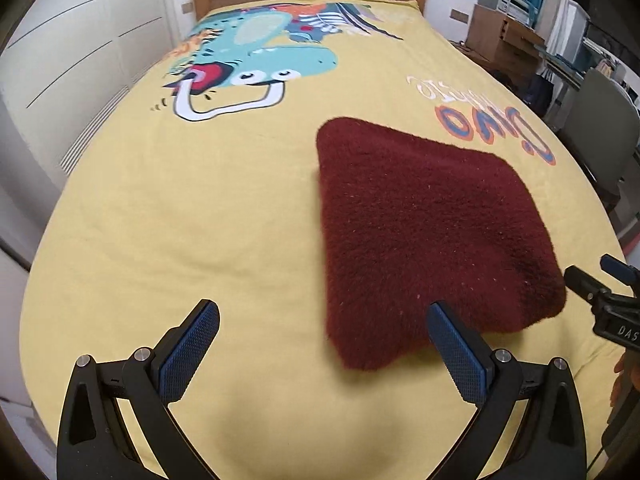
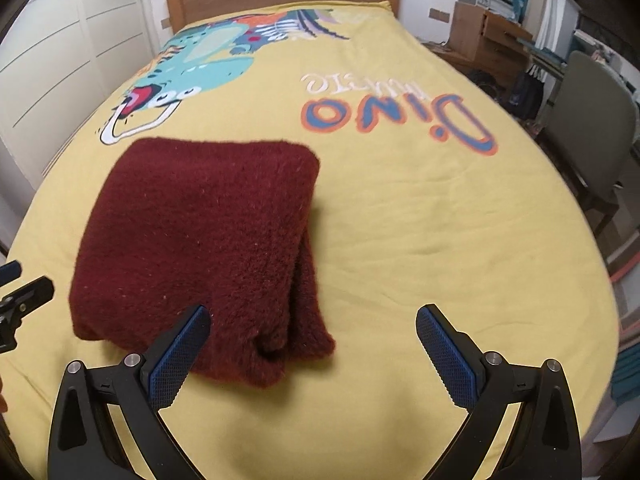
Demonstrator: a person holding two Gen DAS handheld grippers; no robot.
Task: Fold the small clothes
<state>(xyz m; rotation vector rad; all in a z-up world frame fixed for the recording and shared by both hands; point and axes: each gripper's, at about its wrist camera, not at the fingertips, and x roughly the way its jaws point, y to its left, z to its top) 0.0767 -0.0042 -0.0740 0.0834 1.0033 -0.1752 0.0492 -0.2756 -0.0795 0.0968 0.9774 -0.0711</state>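
Both grippers (image 1: 323, 322) (image 2: 313, 326) gape empty (sweater (image 2: 200, 248) folded).

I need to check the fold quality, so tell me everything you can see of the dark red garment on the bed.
The dark red garment is fuzzy, fleece-like fabric, folded into a thick, roughly square bundle. Stacked layers show along its right edge. It lies flat on the yellow bedspread, touching only that. Both the left gripper and the right gripper are open, not holding it.

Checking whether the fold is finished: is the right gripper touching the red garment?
Cannot tell. In the right wrist view the right gripper is open and empty, but its left finger overlaps the red garment, hiding any gap.
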